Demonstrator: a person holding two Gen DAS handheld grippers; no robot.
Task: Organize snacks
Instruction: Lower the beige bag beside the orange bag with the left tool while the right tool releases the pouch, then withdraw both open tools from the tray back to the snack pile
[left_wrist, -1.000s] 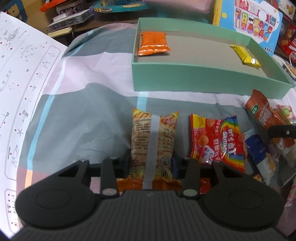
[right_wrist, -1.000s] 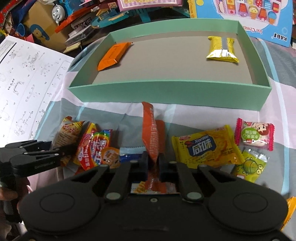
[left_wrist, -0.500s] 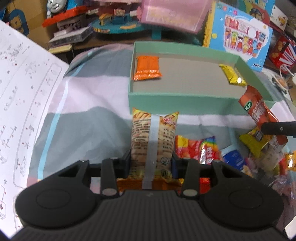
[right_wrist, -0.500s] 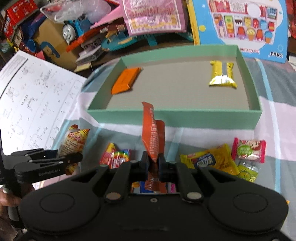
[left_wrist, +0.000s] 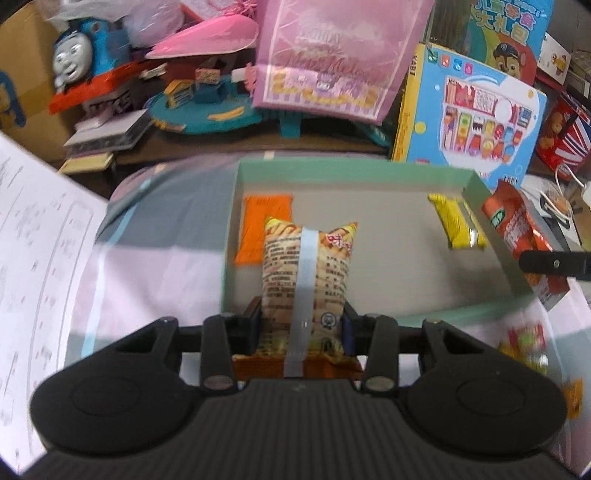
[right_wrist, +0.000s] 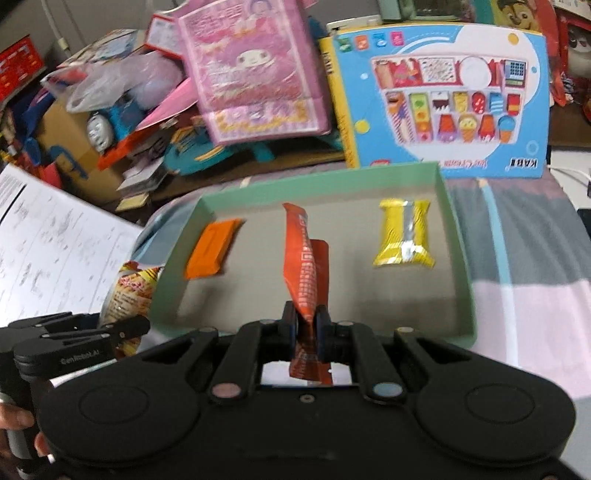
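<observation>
My left gripper (left_wrist: 301, 319) is shut on a puffy yellow snack bag (left_wrist: 306, 273), held up over the near left part of the green box (left_wrist: 369, 166). My right gripper (right_wrist: 306, 323) is shut on a thin orange-red packet (right_wrist: 303, 266), hanging edge-on over the middle of the green box (right_wrist: 458, 236). Inside the box lie an orange packet (left_wrist: 258, 225) at the left and a yellow bar (left_wrist: 456, 221) at the right; the right wrist view shows the same orange packet (right_wrist: 210, 253) and yellow bar (right_wrist: 404, 232). The red packet (left_wrist: 517, 229) shows at the right edge of the left wrist view.
A white printed sheet (left_wrist: 37, 251) lies to the left of the box on the checked cloth (left_wrist: 155, 251). Loose snacks (left_wrist: 524, 343) lie blurred at the near right. Toy boxes (right_wrist: 450, 96), a pink bag (left_wrist: 332, 55) and a toy train (left_wrist: 81, 62) crowd behind the box.
Both grippers have risen from the cloth and moved forward with their packets, from in front of the box to over its floor. The loose snacks have dropped out of view below.
</observation>
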